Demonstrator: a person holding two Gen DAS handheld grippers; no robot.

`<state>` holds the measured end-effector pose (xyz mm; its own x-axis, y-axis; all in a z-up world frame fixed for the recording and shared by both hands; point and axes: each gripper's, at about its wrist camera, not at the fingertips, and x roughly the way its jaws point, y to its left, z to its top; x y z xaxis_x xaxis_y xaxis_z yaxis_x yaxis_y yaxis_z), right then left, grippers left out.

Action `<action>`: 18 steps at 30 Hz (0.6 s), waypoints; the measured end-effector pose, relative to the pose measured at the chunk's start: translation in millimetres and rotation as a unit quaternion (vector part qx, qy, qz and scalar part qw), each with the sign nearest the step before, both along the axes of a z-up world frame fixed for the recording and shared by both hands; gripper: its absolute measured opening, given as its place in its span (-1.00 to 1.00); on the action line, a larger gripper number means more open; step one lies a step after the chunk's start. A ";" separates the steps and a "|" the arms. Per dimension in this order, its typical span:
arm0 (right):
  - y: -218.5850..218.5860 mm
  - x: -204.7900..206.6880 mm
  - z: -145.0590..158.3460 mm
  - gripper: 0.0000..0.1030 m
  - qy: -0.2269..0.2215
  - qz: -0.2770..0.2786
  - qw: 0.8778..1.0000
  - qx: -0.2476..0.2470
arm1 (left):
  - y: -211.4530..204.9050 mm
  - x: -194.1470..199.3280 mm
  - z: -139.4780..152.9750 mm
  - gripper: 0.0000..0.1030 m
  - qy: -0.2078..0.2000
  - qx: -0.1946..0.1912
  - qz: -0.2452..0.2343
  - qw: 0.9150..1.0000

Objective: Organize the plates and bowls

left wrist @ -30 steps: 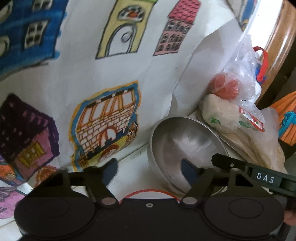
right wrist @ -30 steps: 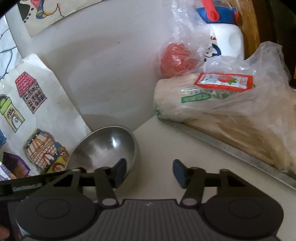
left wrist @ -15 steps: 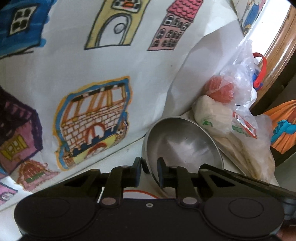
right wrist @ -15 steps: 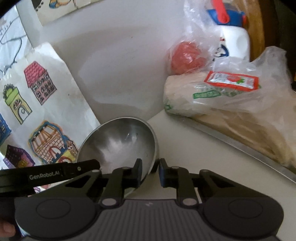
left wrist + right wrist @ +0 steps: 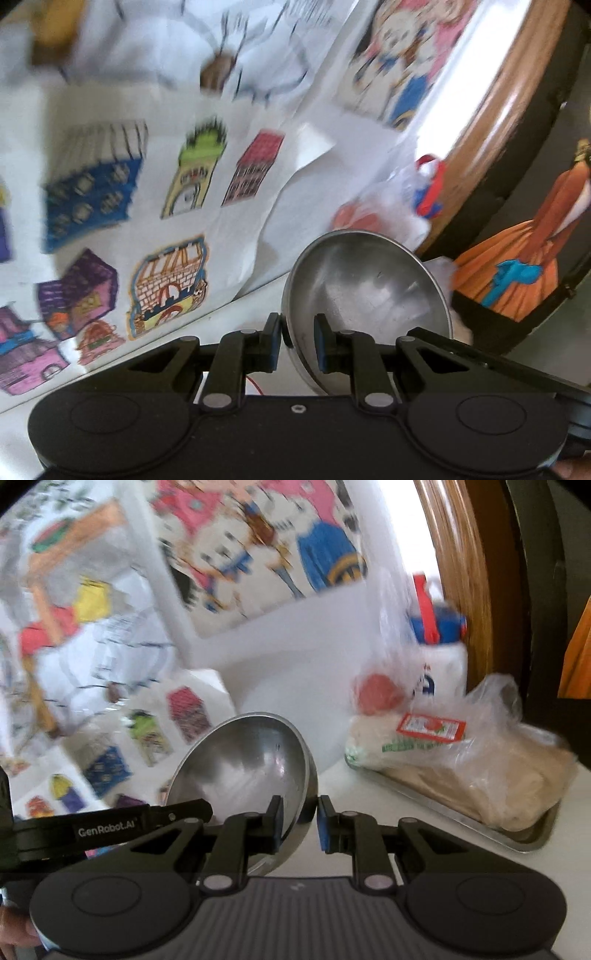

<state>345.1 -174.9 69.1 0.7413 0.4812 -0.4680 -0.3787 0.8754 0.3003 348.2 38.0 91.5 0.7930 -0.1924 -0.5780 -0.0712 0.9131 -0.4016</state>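
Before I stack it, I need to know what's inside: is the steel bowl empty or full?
Empty. The steel bowl shows only bare, shiny metal inside in both wrist views, tilted toward the cameras with nothing in it.

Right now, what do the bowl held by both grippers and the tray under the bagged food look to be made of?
Bowl: apparently stainless steel, brushed grey inside with soft reflections and a thin rim. Tray: probably metal too, judging by its shiny silver lip; most of it is hidden.

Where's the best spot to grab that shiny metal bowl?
By its thin rim, one pad inside and one outside. The bowl is round and smooth, so only the edge fits. The left gripper pinches the near-left rim; the right gripper pinches the opposite side.
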 end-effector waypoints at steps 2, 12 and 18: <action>0.2 -22.0 8.4 -0.58 -0.002 0.003 1.000 0.006 | -0.6 -19.9 12.2 -0.62 -0.010 0.006 -0.001 1.000; -2.9 -135.5 -6.5 -0.58 0.016 0.029 0.999 0.025 | -2.7 -140.8 41.3 -0.62 -0.034 0.044 -0.007 0.998; -3.8 -184.0 -51.9 -0.56 0.067 0.033 0.997 0.011 | -2.4 -195.9 9.0 -0.61 -0.005 0.043 -0.025 0.999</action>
<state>161.1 -178.6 17.2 0.6387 0.5380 -0.5501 -0.3902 0.8427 0.3711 152.3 35.5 100.5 0.7902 -0.1809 -0.5855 -0.0214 0.9467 -0.3214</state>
